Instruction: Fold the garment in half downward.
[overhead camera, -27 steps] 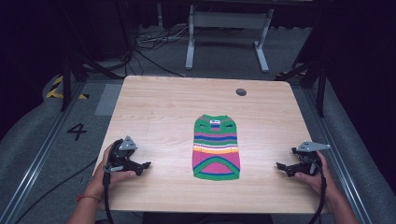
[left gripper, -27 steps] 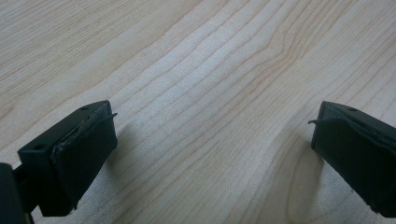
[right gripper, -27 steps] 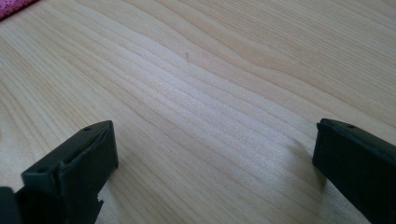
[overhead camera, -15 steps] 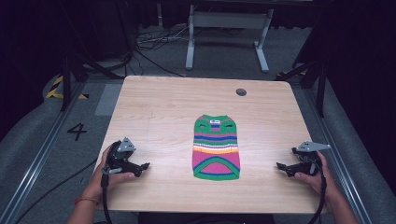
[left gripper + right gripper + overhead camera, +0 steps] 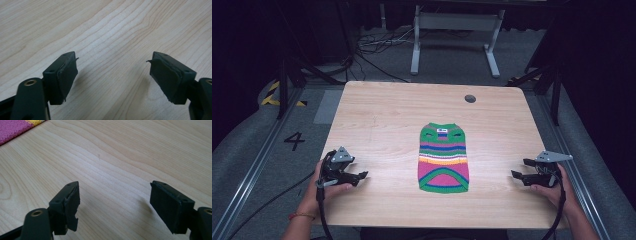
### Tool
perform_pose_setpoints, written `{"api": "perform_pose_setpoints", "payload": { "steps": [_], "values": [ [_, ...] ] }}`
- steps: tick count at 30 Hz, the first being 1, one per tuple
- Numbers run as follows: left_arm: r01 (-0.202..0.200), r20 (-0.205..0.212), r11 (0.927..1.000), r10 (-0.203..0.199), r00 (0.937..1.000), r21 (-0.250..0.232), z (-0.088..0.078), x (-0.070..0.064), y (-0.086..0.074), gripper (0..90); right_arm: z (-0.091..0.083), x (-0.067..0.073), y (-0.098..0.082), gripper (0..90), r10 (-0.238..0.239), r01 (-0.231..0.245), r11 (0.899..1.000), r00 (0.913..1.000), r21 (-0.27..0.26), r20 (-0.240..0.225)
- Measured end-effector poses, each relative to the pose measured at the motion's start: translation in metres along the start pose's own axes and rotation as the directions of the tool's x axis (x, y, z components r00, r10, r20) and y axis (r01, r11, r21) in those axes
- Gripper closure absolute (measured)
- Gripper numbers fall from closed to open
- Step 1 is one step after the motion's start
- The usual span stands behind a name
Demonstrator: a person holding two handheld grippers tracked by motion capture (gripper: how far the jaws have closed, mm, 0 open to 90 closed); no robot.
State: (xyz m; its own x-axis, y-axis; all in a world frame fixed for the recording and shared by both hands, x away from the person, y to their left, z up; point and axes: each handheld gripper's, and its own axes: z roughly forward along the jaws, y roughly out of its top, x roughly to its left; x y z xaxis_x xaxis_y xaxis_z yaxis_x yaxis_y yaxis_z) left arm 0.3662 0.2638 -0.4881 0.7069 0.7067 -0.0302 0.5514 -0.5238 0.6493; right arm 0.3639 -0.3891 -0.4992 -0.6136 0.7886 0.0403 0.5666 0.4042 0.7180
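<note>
A small striped knitted sweater (image 5: 443,158), green, pink, blue and yellow, lies flat at the middle of the wooden table (image 5: 387,120). My left gripper (image 5: 360,176) rests near the table's front left, well left of the sweater, open with nothing between its jaws; in its own view the left gripper (image 5: 112,72) looks onto bare wood. At the front right my right gripper (image 5: 518,168) stands open and empty, pointing toward the sweater. A pink and yellow corner of the sweater (image 5: 15,127) shows beyond the right gripper (image 5: 115,202) in its own view.
A round cable hole (image 5: 470,98) sits near the table's far edge. Beyond the table stand a white metal frame (image 5: 454,30) and loose cables (image 5: 372,47) on the floor. A floor mark "4" (image 5: 294,140) lies left of the table.
My left gripper has shifted slightly nearer the front edge. The sweater and right gripper have stayed where they were.
</note>
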Motion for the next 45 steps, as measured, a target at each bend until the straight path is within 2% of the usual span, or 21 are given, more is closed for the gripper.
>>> {"api": "perform_pose_setpoints", "payload": {
  "steps": [5,11,14,21,23,25,27,29,33,36,39,40,41,44,45],
  "values": [
    [-0.010,0.022,0.9999,0.011,0.9997,-0.013,-0.002,0.002,0.007,26.8,-0.002,0.004,0.013,27.7,-0.029,0.029,1.000,0.9996,-0.003,0.004],
    [-0.019,0.052,0.9994,0.021,0.9984,-0.029,-0.001,0.004,0.025,29.6,-0.003,0.003,0.033,31.2,-0.035,0.035,0.999,0.9994,-0.041,-0.003],
    [-0.046,0.065,0.9988,0.047,0.9968,-0.019,0.000,0.002,0.032,31.4,-0.001,0.004,0.044,32.6,-0.042,0.042,0.998,0.9991,-0.053,0.002],
    [-0.073,0.087,0.9968,0.076,0.9933,-0.033,0.010,-0.001,0.057,32.0,0.009,0.008,0.068,32.3,-0.068,0.067,0.997,0.9976,-0.048,-0.013],
    [-0.096,0.070,0.9949,0.098,0.9927,-0.031,0.014,-0.002,0.064,32.2,0.013,0.010,0.074,32.4,-0.077,0.077,0.996,0.9968,-0.044,-0.019],
    [-0.090,0.079,0.9952,0.093,0.9926,-0.036,0.018,-0.001,0.071,32.5,0.017,0.013,0.080,33.1,-0.090,0.090,0.995,0.9956,-0.040,-0.022],
    [-0.097,0.062,0.9943,0.100,0.9931,-0.043,0.021,0.000,0.078,32.6,0.021,0.014,0.086,35.7,-0.102,0.100,0.994,0.9943,-0.039,-0.031],
    [-0.099,0.067,0.9943,0.101,0.9926,-0.040,0.024,0.002,0.084,32.8,0.025,0.015,0.093,36.2,-0.109,0.108,0.993,0.9935,-0.037,-0.032],
    [-0.114,0.045,0.9929,0.115,0.9923,-0.035,0.032,0.004,0.095,32.4,0.034,0.016,0.106,37.5,-0.116,0.114,0.993,0.9922,-0.042,-0.044],
    [-0.100,0.057,0.9943,0.102,0.9932,-0.038,0.040,0.007,0.102,31.0,0.042,0.017,0.114,38.3,-0.128,0.126,0.991,0.9909,-0.049,-0.042],
    [-0.106,0.046,0.9936,0.107,0.9932,-0.041,0.045,0.007,0.108,31.5,0.048,0.019,0.121,38.2,-0.128,0.125,0.991,0.9904,-0.046,-0.053],
    [-0.109,0.048,0.9932,0.111,0.9927,-0.041,0.048,0.008,0.111,32.7,0.055,0.020,0.128,39.1,-0.139,0.136,0.990,0.9888,-0.047,-0.055],
    [-0.104,0.054,0.9942,0.105,0.9930,-0.025,0.056,0.008,0.117,31.6,0.057,0.021,0.132,40.0,-0.140,0.137,0.989,0.9884,-0.048,-0.059],
    [-0.110,0.056,0.9937,0.111,0.9922,-0.024,0.061,0.007,0.124,32.1,0.063,0.023,0.138,41.5,-0.143,0.140,0.989,0.9876,-0.052,-0.065],
    [-0.113,0.062,0.9933,0.114,0.9915,-0.022,0.067,0.005,0.131,32.2,0.069,0.025,0.144,42.3,-0.151,0.148,0.988,0.9864,-0.047,-0.066]
  ]
}}
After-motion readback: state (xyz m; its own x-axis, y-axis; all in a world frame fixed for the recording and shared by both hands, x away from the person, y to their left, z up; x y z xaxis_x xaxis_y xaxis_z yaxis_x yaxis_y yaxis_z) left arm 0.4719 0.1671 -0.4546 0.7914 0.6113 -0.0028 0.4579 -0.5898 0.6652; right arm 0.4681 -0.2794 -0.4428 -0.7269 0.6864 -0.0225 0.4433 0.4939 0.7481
